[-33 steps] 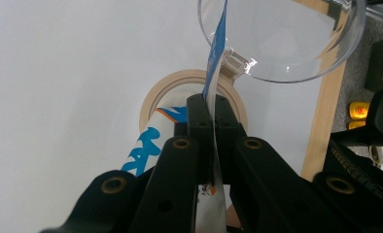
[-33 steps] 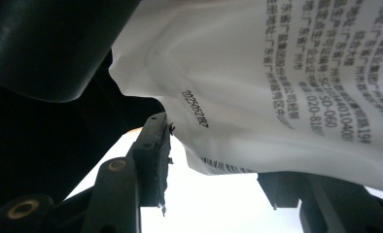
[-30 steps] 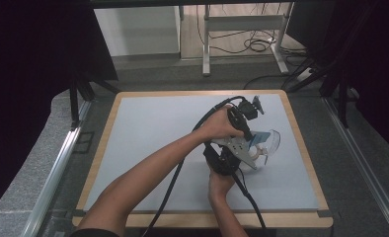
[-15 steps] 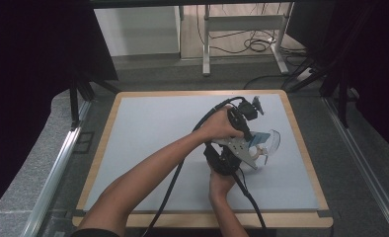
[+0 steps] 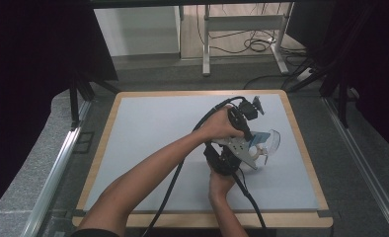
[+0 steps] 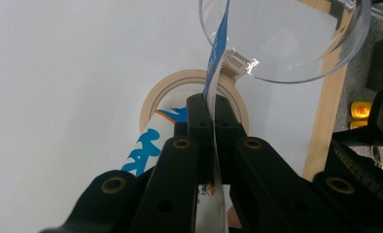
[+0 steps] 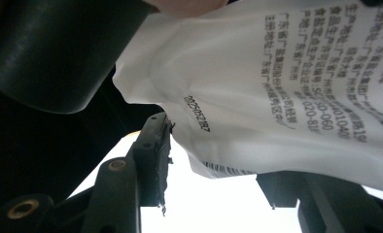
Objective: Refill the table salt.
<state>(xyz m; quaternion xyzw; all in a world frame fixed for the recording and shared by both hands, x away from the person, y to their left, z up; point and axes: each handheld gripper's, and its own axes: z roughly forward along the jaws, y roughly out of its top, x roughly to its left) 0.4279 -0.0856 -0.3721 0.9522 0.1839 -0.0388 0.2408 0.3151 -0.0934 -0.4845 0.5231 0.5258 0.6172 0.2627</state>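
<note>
Left gripper pinched shut on the top edge of a white plastic packet with blue print, long axis pointing straight ahead. Right gripper spread wide, packet's printed back just above (not gripped). Further out, tan tape ring, then clear round plastic bowl beyond.

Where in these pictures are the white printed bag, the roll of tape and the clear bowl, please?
white printed bag (image 7: 277,97), right gripper view, on its printed face.
roll of tape (image 6: 153,99), left gripper view, on its tan ring.
clear bowl (image 6: 287,48), left gripper view, on its transparent wall.
</note>
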